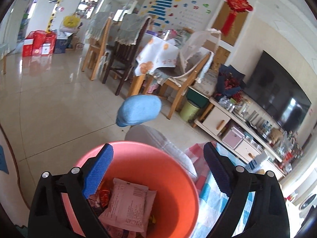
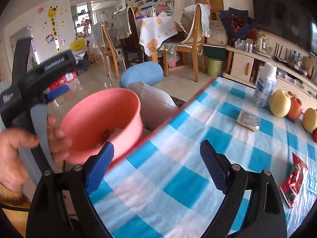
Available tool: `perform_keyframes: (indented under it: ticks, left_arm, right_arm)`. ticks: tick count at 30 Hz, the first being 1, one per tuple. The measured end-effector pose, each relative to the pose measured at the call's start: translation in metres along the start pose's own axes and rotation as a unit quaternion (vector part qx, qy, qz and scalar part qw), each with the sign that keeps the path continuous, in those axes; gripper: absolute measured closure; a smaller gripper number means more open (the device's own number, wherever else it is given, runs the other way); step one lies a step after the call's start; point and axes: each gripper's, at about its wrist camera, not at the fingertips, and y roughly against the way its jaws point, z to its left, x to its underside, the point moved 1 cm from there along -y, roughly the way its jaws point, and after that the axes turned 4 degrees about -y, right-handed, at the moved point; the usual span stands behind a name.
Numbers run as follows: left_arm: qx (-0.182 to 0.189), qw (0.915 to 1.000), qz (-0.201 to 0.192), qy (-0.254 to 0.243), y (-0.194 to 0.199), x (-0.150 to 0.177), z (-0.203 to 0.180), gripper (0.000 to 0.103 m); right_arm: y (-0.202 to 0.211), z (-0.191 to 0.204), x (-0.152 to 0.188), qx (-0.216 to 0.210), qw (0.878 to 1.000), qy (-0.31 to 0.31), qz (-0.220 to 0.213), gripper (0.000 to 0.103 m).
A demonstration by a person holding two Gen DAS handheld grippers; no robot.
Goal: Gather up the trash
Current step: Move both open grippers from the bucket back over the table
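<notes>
1. Looking along the left gripper (image 1: 158, 170), its blue-padded jaws stand wide apart and grip nothing. Directly below them is the pink bin (image 1: 178, 194), already containing a pale pink wrapper (image 1: 128, 204) and other crumpled packets. The bin sits just off the edge of the blue-checked tablecloth (image 1: 210, 198).

2. Looking along the right gripper (image 2: 156, 166), its jaws are likewise wide and hold nothing, hovering over the checked cloth. A red wrapper (image 2: 295, 180) lies on the cloth to the right; a silvery packet (image 2: 248, 120) lies farther off, near a spray can (image 2: 265, 85) and some fruit (image 2: 280, 103). The bin appears at left, beside the table edge.
</notes>
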Motion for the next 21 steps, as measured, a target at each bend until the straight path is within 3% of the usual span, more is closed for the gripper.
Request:
perform_keyframes:
  ticks: [3,7,13,21]
  left_arm:
    - [0.015,0.9995,0.01,-0.025,0.0,0.003,-0.017,0.011]
    - [0.006,0.9967,0.017,-0.079,0.002,0.006,-0.046,0.011]
    - [0.018,0.9943,0.044,-0.095,-0.002,0.016,-0.071,0.011]
    - [0.022,0.9843,0.051,-0.167,-0.002,0.043,-0.113,0.011]
  right_arm:
    - [0.012,-0.007,0.015,0.012,1.0,0.005,-0.001,0.01]
    - [0.024,-0.018,0.03,0.023,1.0,0.003,0.0,0.009]
    - [0.038,-0.033,0.044,0.038,0.999,-0.001,0.005,0.008]
    - [0.058,-0.056,0.055,0.055,0.998,-0.009,-0.005,0.008]
